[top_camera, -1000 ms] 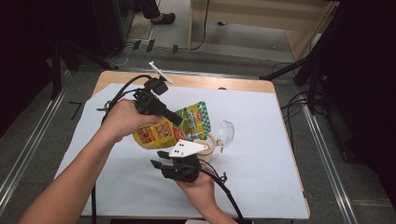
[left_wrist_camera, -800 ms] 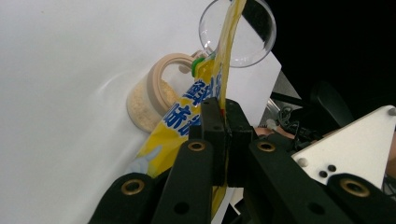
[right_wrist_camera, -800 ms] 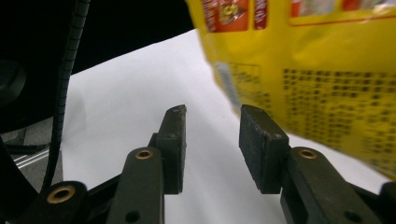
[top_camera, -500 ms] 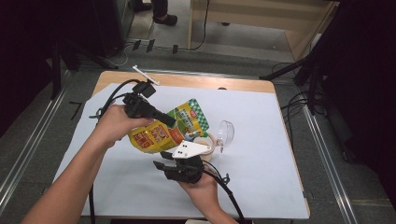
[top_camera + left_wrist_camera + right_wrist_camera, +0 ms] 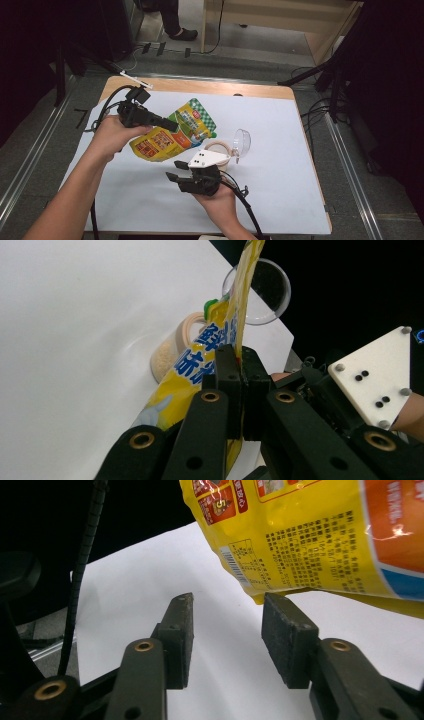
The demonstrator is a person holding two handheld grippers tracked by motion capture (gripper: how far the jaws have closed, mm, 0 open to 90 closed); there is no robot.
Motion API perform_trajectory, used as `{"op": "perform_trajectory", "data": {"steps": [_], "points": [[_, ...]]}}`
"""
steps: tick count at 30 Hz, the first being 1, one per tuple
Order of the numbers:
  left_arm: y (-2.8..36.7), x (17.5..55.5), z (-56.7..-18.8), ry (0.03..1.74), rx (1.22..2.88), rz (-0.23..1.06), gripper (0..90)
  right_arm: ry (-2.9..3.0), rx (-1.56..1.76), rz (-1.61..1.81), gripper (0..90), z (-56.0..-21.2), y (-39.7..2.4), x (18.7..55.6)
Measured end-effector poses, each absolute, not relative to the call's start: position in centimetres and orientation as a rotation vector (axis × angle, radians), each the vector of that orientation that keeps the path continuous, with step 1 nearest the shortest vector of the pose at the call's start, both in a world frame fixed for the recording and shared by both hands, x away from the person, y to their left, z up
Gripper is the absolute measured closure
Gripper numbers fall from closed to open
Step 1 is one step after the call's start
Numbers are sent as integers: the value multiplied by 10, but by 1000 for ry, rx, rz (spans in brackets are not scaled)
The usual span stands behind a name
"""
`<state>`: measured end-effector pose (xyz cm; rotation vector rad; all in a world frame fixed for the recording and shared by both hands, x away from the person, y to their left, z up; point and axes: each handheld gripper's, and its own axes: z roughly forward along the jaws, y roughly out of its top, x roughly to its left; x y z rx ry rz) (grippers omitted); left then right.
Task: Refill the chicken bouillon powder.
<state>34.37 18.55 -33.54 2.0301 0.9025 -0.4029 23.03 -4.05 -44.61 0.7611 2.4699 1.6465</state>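
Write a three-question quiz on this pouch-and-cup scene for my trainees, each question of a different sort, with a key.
1. True or false: the left gripper is clamped on the yellow pouch.
2. What lies beside the small cup on the white sheet? A a spoon; B a clear lid; C a sponge.
3. Fill in: the right gripper has its jaws ____, nothing between them.

Key: 1 true. 2 B, the clear lid. 3 open.

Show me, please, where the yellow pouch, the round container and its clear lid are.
yellow pouch (image 5: 162,142): high view, on its printed yellow front.
round container (image 5: 167,355): left gripper view, on its side wall.
clear lid (image 5: 242,142): high view, on the dome's middle.
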Motion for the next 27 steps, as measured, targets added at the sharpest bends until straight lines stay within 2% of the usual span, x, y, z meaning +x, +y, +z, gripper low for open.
{"op": "perform_trajectory", "data": {"steps": [13,27], "points": [[210,349,-346,929,1955,-357,900,2503,732,1646,520,-442,-47,227],[217,384,-370,972,1878,-248,900,2497,762,1610,524,-442,-56,229]]}}
